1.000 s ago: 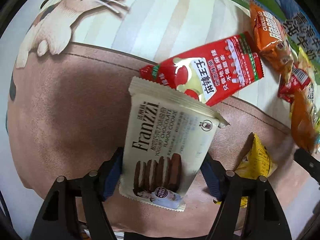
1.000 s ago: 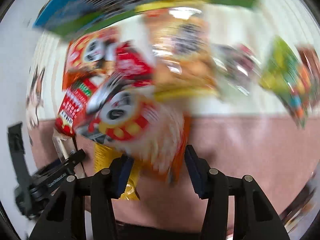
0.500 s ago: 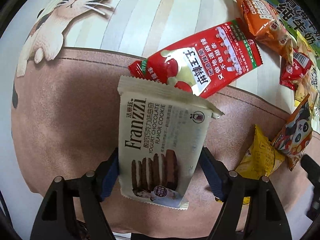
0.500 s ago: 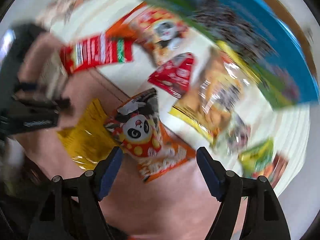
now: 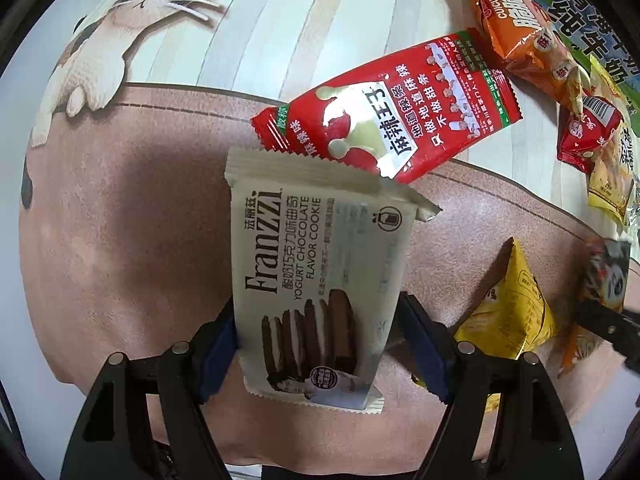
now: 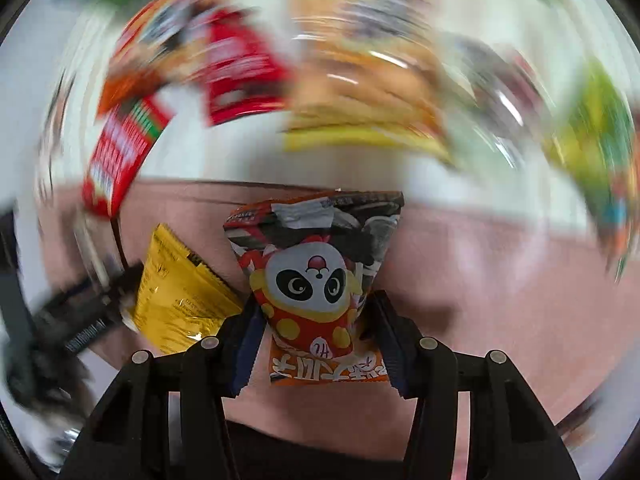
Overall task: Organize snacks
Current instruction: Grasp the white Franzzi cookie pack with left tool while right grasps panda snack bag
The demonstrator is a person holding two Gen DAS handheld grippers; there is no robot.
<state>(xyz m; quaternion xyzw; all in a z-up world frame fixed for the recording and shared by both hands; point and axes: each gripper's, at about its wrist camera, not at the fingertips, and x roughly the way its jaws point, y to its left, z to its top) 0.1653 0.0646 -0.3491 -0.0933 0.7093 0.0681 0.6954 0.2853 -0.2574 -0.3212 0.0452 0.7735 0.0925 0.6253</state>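
Note:
My left gripper (image 5: 316, 316) points straight down over the brown part of the tablecloth. Its blue pads sit against both long edges of a cream Franzzi cookie pack (image 5: 320, 260), whose top overlaps a long red snack pack (image 5: 400, 120). The jaws of my right gripper (image 6: 316, 304) are closing on an orange panda snack pack (image 6: 308, 276), pinched at its lower half. That pack stays sharp while the background is smeared. A yellow pack (image 6: 176, 292) lies just left of it and shows between the two grippers in the left wrist view (image 5: 508, 304).
At the far right lie an orange bag (image 5: 520, 28), a small red pack (image 5: 588, 132) and a yellow-and-clear bag (image 5: 612, 176), in front of a green-and-blue box (image 5: 580, 0). The cloth carries a cat print (image 5: 120, 40). The right wrist view is heavily blurred.
The right gripper stood wide around the panda pack lying on the cloth half a second ago; it has now closed on it and swung. The cookie pack has straightened between the left jaws.

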